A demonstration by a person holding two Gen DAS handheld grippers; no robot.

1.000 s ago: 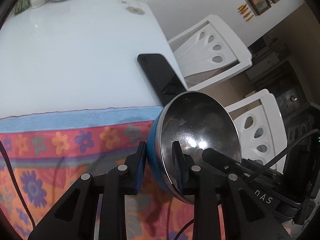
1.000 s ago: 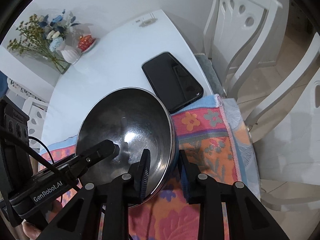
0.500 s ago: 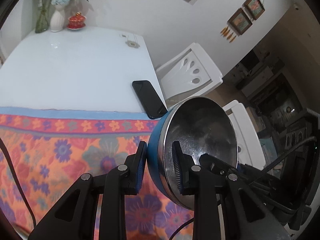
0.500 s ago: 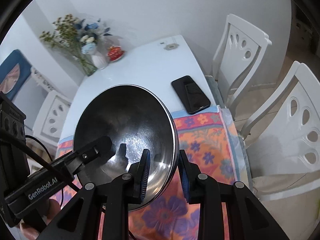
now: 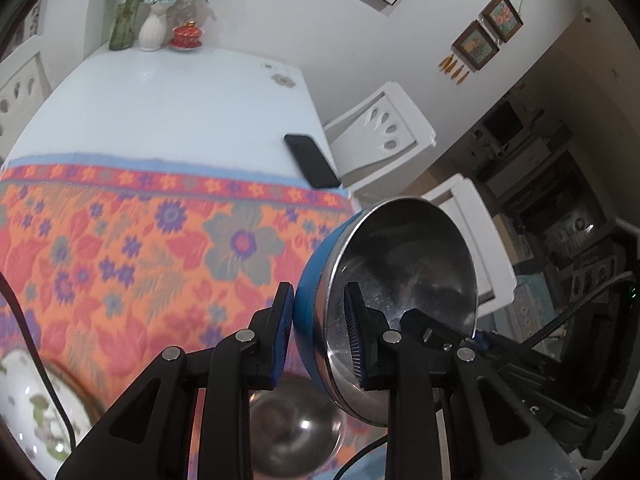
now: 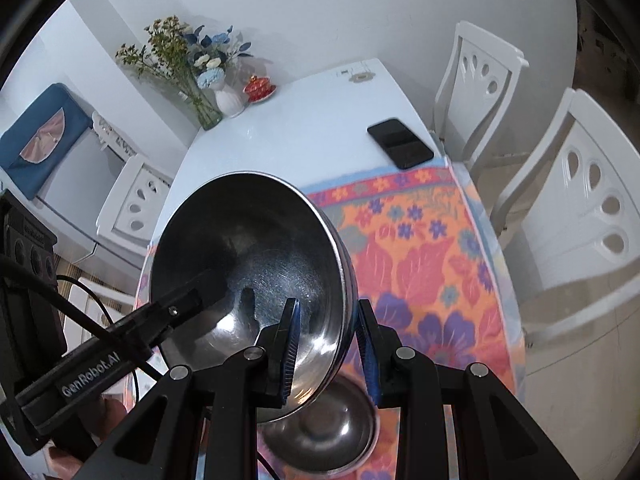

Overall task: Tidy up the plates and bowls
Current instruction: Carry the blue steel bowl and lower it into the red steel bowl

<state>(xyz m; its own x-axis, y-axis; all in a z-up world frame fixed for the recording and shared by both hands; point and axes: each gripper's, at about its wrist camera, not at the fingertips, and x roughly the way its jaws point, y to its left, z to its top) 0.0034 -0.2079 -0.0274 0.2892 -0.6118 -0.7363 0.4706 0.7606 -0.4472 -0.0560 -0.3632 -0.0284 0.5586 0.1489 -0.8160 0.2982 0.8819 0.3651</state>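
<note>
White table [image 6: 304, 128] half under a floral cloth [image 6: 436, 264]

On the bare end lie a phone [image 6: 400, 143], two vases [image 6: 229, 101] of flowers and a red dish [image 6: 259, 87]; on the cloth a steel bowl [image 6: 332, 436] and a patterned plate [image 5: 28, 412].

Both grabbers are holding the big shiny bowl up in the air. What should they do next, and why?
Probably lower it into the smaller steel bowl underneath. The left hand-held gripper and right hand-held gripper each clamp the rim of the blue-sided bowl, which hangs tilted above the flowered cloth. Nesting would tidy the bowls, though whether it fits inside is unclear.
</note>
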